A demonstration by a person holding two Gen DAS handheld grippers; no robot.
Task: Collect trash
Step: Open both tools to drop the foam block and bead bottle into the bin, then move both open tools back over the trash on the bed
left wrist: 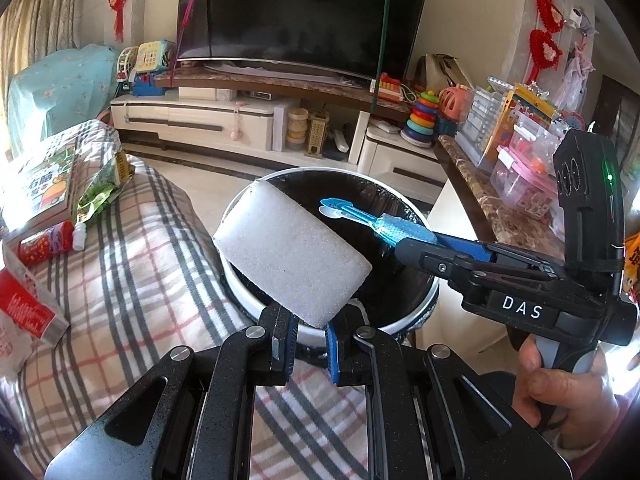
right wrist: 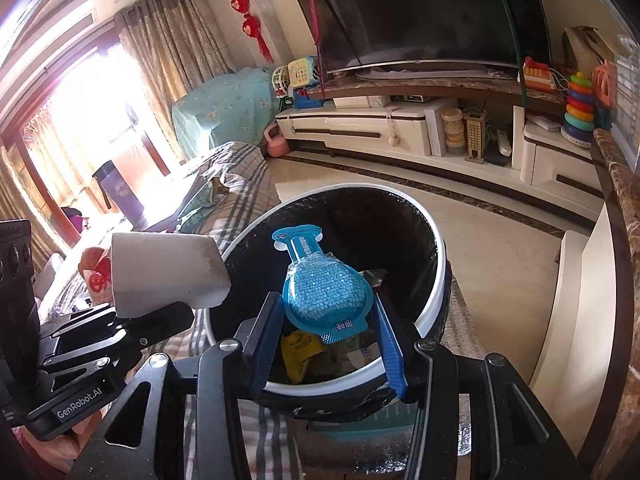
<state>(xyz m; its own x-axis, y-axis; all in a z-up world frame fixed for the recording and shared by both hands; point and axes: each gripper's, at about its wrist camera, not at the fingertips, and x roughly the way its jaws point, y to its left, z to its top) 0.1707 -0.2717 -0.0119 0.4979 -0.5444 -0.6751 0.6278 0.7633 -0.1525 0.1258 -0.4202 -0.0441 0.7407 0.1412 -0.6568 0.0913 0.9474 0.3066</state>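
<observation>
The white foam block (left wrist: pixel 292 256) is pinched in the left gripper (left wrist: pixel 310 326) and the blue packet (right wrist: pixel 326 294) in the right gripper (right wrist: pixel 326 332) — both held over the black-lined trash bin (right wrist: pixel 434 248), near its rim, so that release drops them inside.

Matt, porous white foam block (left wrist: pixel 292 256); glossy blue plastic pouch (right wrist: pixel 326 294); shiny black bin liner (right wrist: pixel 360 220); checked cloth cover (left wrist: pixel 132 264).
</observation>
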